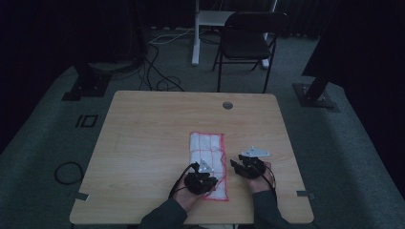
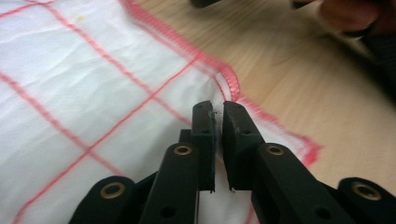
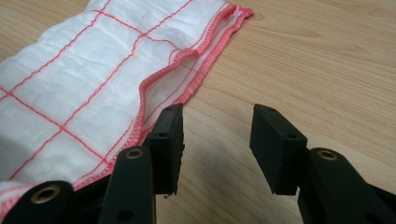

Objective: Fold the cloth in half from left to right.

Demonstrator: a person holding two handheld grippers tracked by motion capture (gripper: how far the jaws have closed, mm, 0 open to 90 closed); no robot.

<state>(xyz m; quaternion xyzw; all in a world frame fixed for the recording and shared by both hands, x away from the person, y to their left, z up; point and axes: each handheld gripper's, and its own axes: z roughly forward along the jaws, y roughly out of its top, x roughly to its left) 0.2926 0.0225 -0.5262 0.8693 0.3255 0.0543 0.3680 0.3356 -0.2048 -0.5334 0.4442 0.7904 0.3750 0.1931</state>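
- Closest up, the left gripper [image 2: 218,116] has its jaws nearly together right at the near corner of the cloth [image 2: 93,93], just inside the red stitched hem. Can't quite tell if fabric is caught between the pads, but it looks like a pinch on that corner so it can be lifted or folded.
- The right gripper [image 3: 217,140] sits just off the cloth's other edge with jaws wide and nothing between them, only bare wood. My guess is it's lined up to grab the layered hem beside its left jaw.
- The cloth is white with a red grid, lying folded in a long strip ahead of both grippers.
- The table [image 1: 143,143] is light wood with a cable grommet [image 1: 228,105] at the far side.
- The room is dim: grey carpet, a black folding chair [image 1: 248,38] beyond the table, and loose cables [image 1: 157,71] on the floor.
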